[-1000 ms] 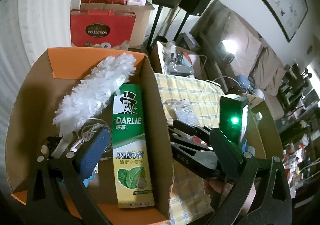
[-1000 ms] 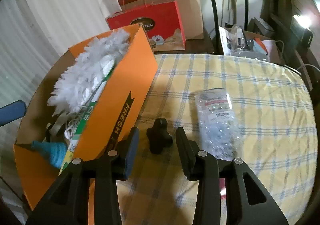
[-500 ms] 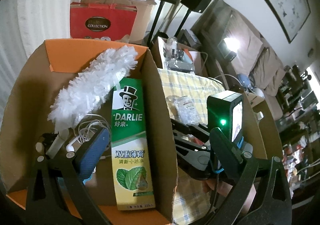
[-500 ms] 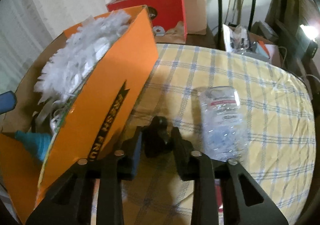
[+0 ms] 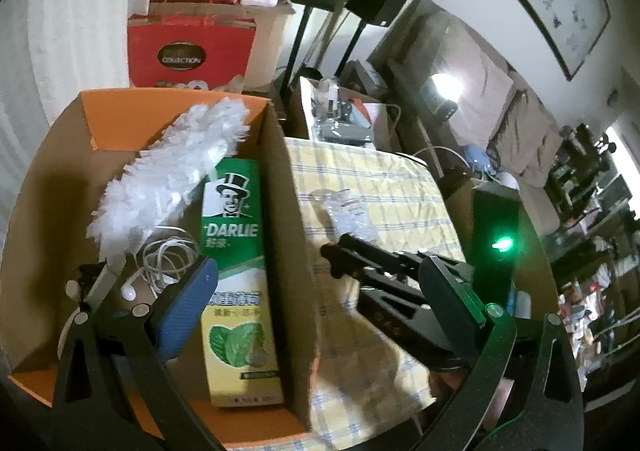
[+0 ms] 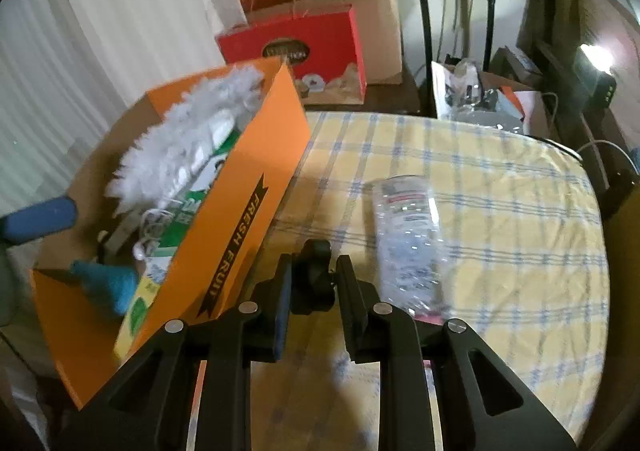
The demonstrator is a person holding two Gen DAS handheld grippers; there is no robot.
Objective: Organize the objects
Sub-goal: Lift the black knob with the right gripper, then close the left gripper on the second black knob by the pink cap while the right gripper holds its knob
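A small black knob [image 6: 316, 251] sits between the pads of my right gripper [image 6: 315, 265], whose jaws are closing on it; it hangs just above the checked tablecloth [image 6: 500, 191], beside the orange cardboard box [image 6: 240, 171]. The left wrist view shows the same knob [image 5: 340, 255] near the box wall [image 5: 288, 219]. My left gripper [image 5: 320, 291] stands open astride that wall, its blue-padded finger [image 5: 188, 315] inside the box. In the box lie a white duster [image 5: 172, 171], a green toothpaste carton [image 5: 236, 251] and white earphones [image 5: 160, 259]. A crushed clear bottle [image 6: 404, 227] lies on the cloth.
Red gift boxes [image 6: 296, 51] and a brown carton stand behind the orange box. Two black speaker stands [image 6: 428, 11] rise at the back. An open box of clutter [image 6: 480, 99] sits beyond the table's far edge. A teal item [image 6: 108, 279] lies in the box's near corner.
My right gripper advanced around the black knob, shut on it and rose a little toward the box. The left gripper stayed put.
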